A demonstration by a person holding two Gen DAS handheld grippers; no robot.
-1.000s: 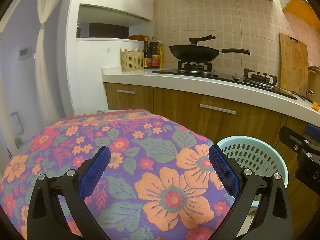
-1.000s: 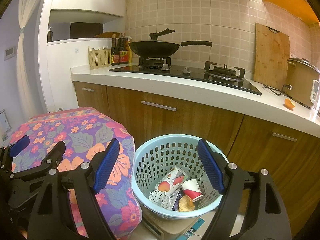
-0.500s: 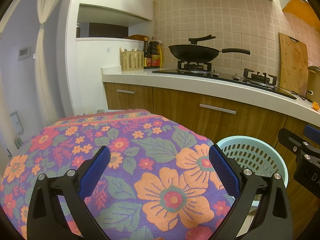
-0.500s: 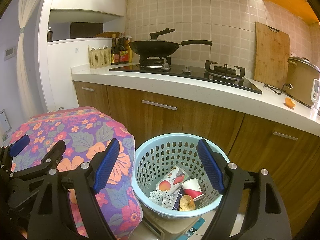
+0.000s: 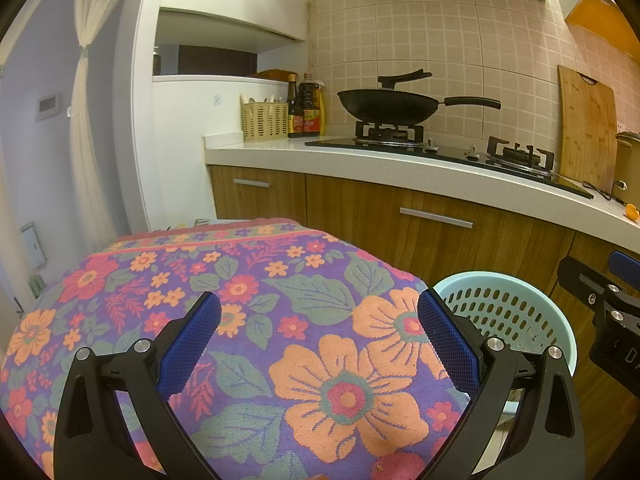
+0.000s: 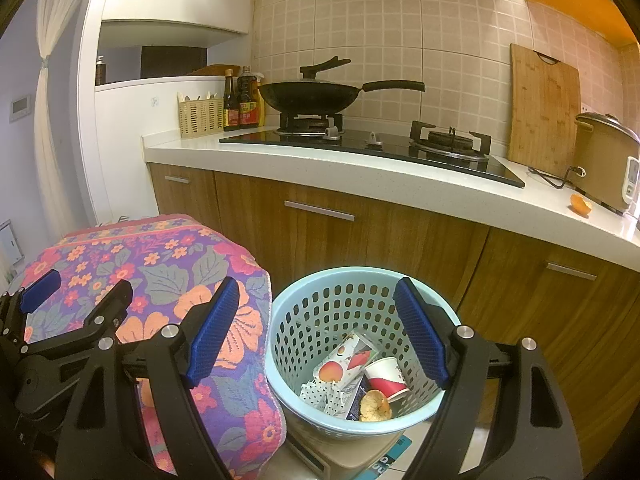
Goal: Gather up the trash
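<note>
We hold both tongs over the low end of the kitchen, and what matters for the next move is where the one loose scrap lies from them. Our right tongs (image 6: pixel 316 328) stand wide apart with nothing between the blue pads, looking down into the pale blue perforated plastic basket (image 6: pixel 280 376), which sits just beside the purple floral cloth-covered stand (image 6: pixel 168 264). In the basket we see a printed fruit carton (image 6: pixel 344 360), a red and white paper cup (image 6: pixel 386 374), a spotted white wrapper (image 6: pixel 316 394) and a brown peel (image 6: pixel 374 406), so most of the collecting looks done to us. Our left tongs (image 5: pixel 318 338) hang over the floral cloth, equally spread and empty. What we judge to be left is the small orange piece of peel (image 6: pixel 581 204) on the white stone surface (image 6: pixel 360 176), lying near the right end, just in front of the beige rice cooker (image 6: pixel 604 160) and its black cord. From both tongs it lies up and well off to the right, above the wooden cabinet fronts; the right tongs are clearly the nearer, with the basket between the left tongs and that corner. The scrap is small and rounded; we can make out no long axis, so the approach angle should matter little. We would reach with the right hand, then come back over the basket rim to drop it.
</note>
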